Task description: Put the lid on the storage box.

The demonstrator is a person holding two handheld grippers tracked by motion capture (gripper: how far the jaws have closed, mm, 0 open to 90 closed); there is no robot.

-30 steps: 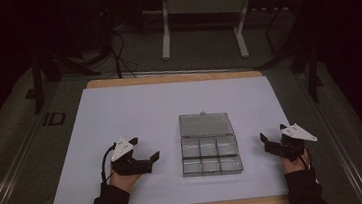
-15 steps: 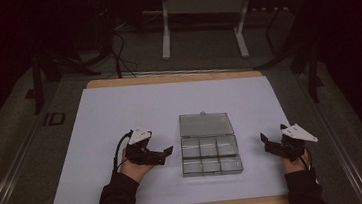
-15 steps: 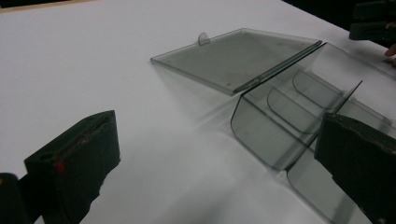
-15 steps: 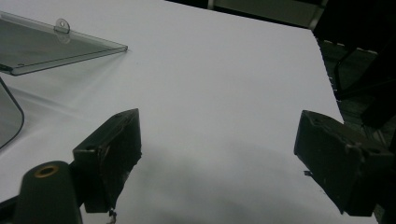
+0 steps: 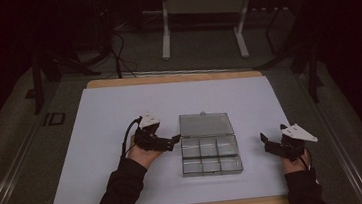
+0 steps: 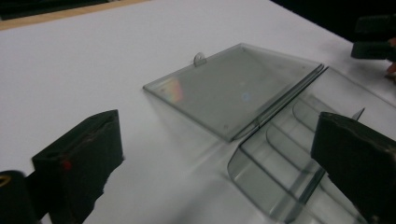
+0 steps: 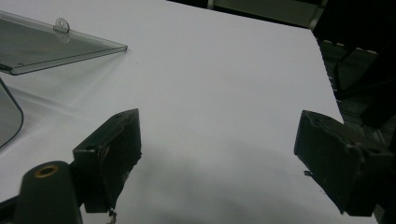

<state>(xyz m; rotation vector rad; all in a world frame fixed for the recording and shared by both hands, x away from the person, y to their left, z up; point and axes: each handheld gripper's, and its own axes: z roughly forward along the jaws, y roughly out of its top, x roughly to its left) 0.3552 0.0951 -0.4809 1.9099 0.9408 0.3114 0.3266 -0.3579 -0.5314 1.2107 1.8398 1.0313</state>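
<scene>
A clear plastic compartment box (image 5: 210, 156) lies mid-table with its lid (image 5: 206, 124) folded flat behind it; the compartments look empty. My left gripper (image 5: 174, 141) is open at the box's left edge. In the left gripper view the box's near corner (image 6: 280, 158) sits between the spread jaws of the left gripper (image 6: 219, 170), and the lid (image 6: 233, 86) lies beyond. My right gripper (image 5: 266, 142) is open, a short way right of the box, over bare mat. In the right gripper view, the right gripper (image 7: 224, 163) has nothing between its jaws, and the lid (image 7: 46, 42) is at the upper left.
The white mat (image 5: 97, 140) covers a wooden table with open room left and behind the box. A metal stand (image 5: 201, 24) and cables (image 5: 113, 43) sit on the dark floor past the far edge. The other gripper (image 6: 373, 42) shows far off in the left gripper view.
My left gripper has moved right across the mat until it reached the box's left edge. The right gripper and the box have stayed put.
</scene>
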